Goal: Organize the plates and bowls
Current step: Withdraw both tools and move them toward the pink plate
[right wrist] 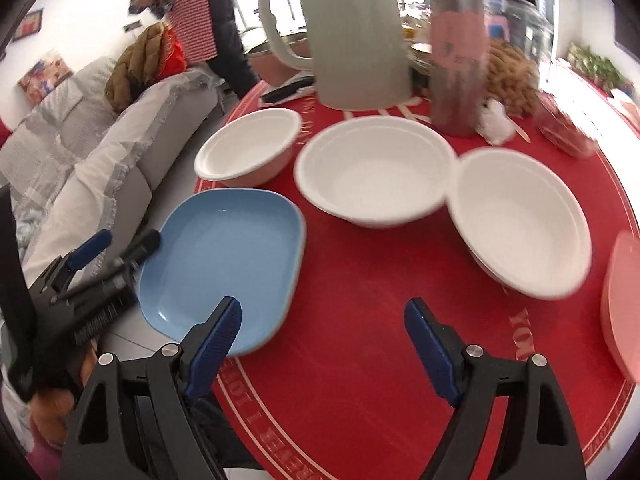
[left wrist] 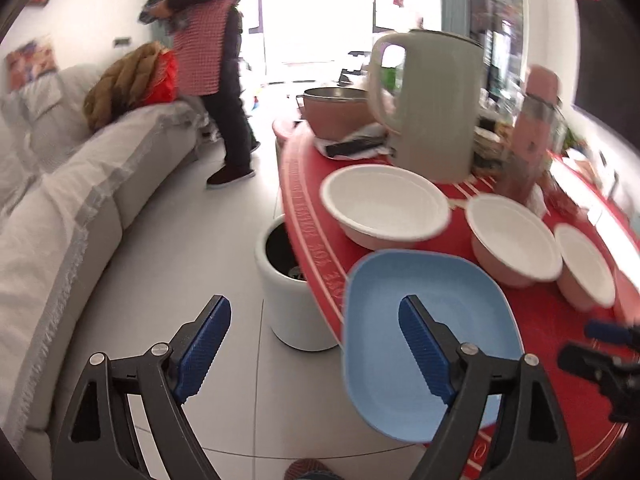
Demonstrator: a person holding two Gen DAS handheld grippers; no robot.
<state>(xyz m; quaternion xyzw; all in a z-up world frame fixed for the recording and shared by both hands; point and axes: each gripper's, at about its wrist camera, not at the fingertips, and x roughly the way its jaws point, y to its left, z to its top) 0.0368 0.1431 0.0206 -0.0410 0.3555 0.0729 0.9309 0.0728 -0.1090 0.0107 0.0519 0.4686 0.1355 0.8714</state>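
Left gripper: jaws apart, empty, at the table edge beside the blue plate.
Right gripper: jaws apart, empty, above the red table.
Blue plate: overhangs the near-left table edge.
White bowls: 3 in a row behind it.

Daylight floods through a large window onto a pale tiled floor, where a grey sofa runs along a white wall hung with pictures.
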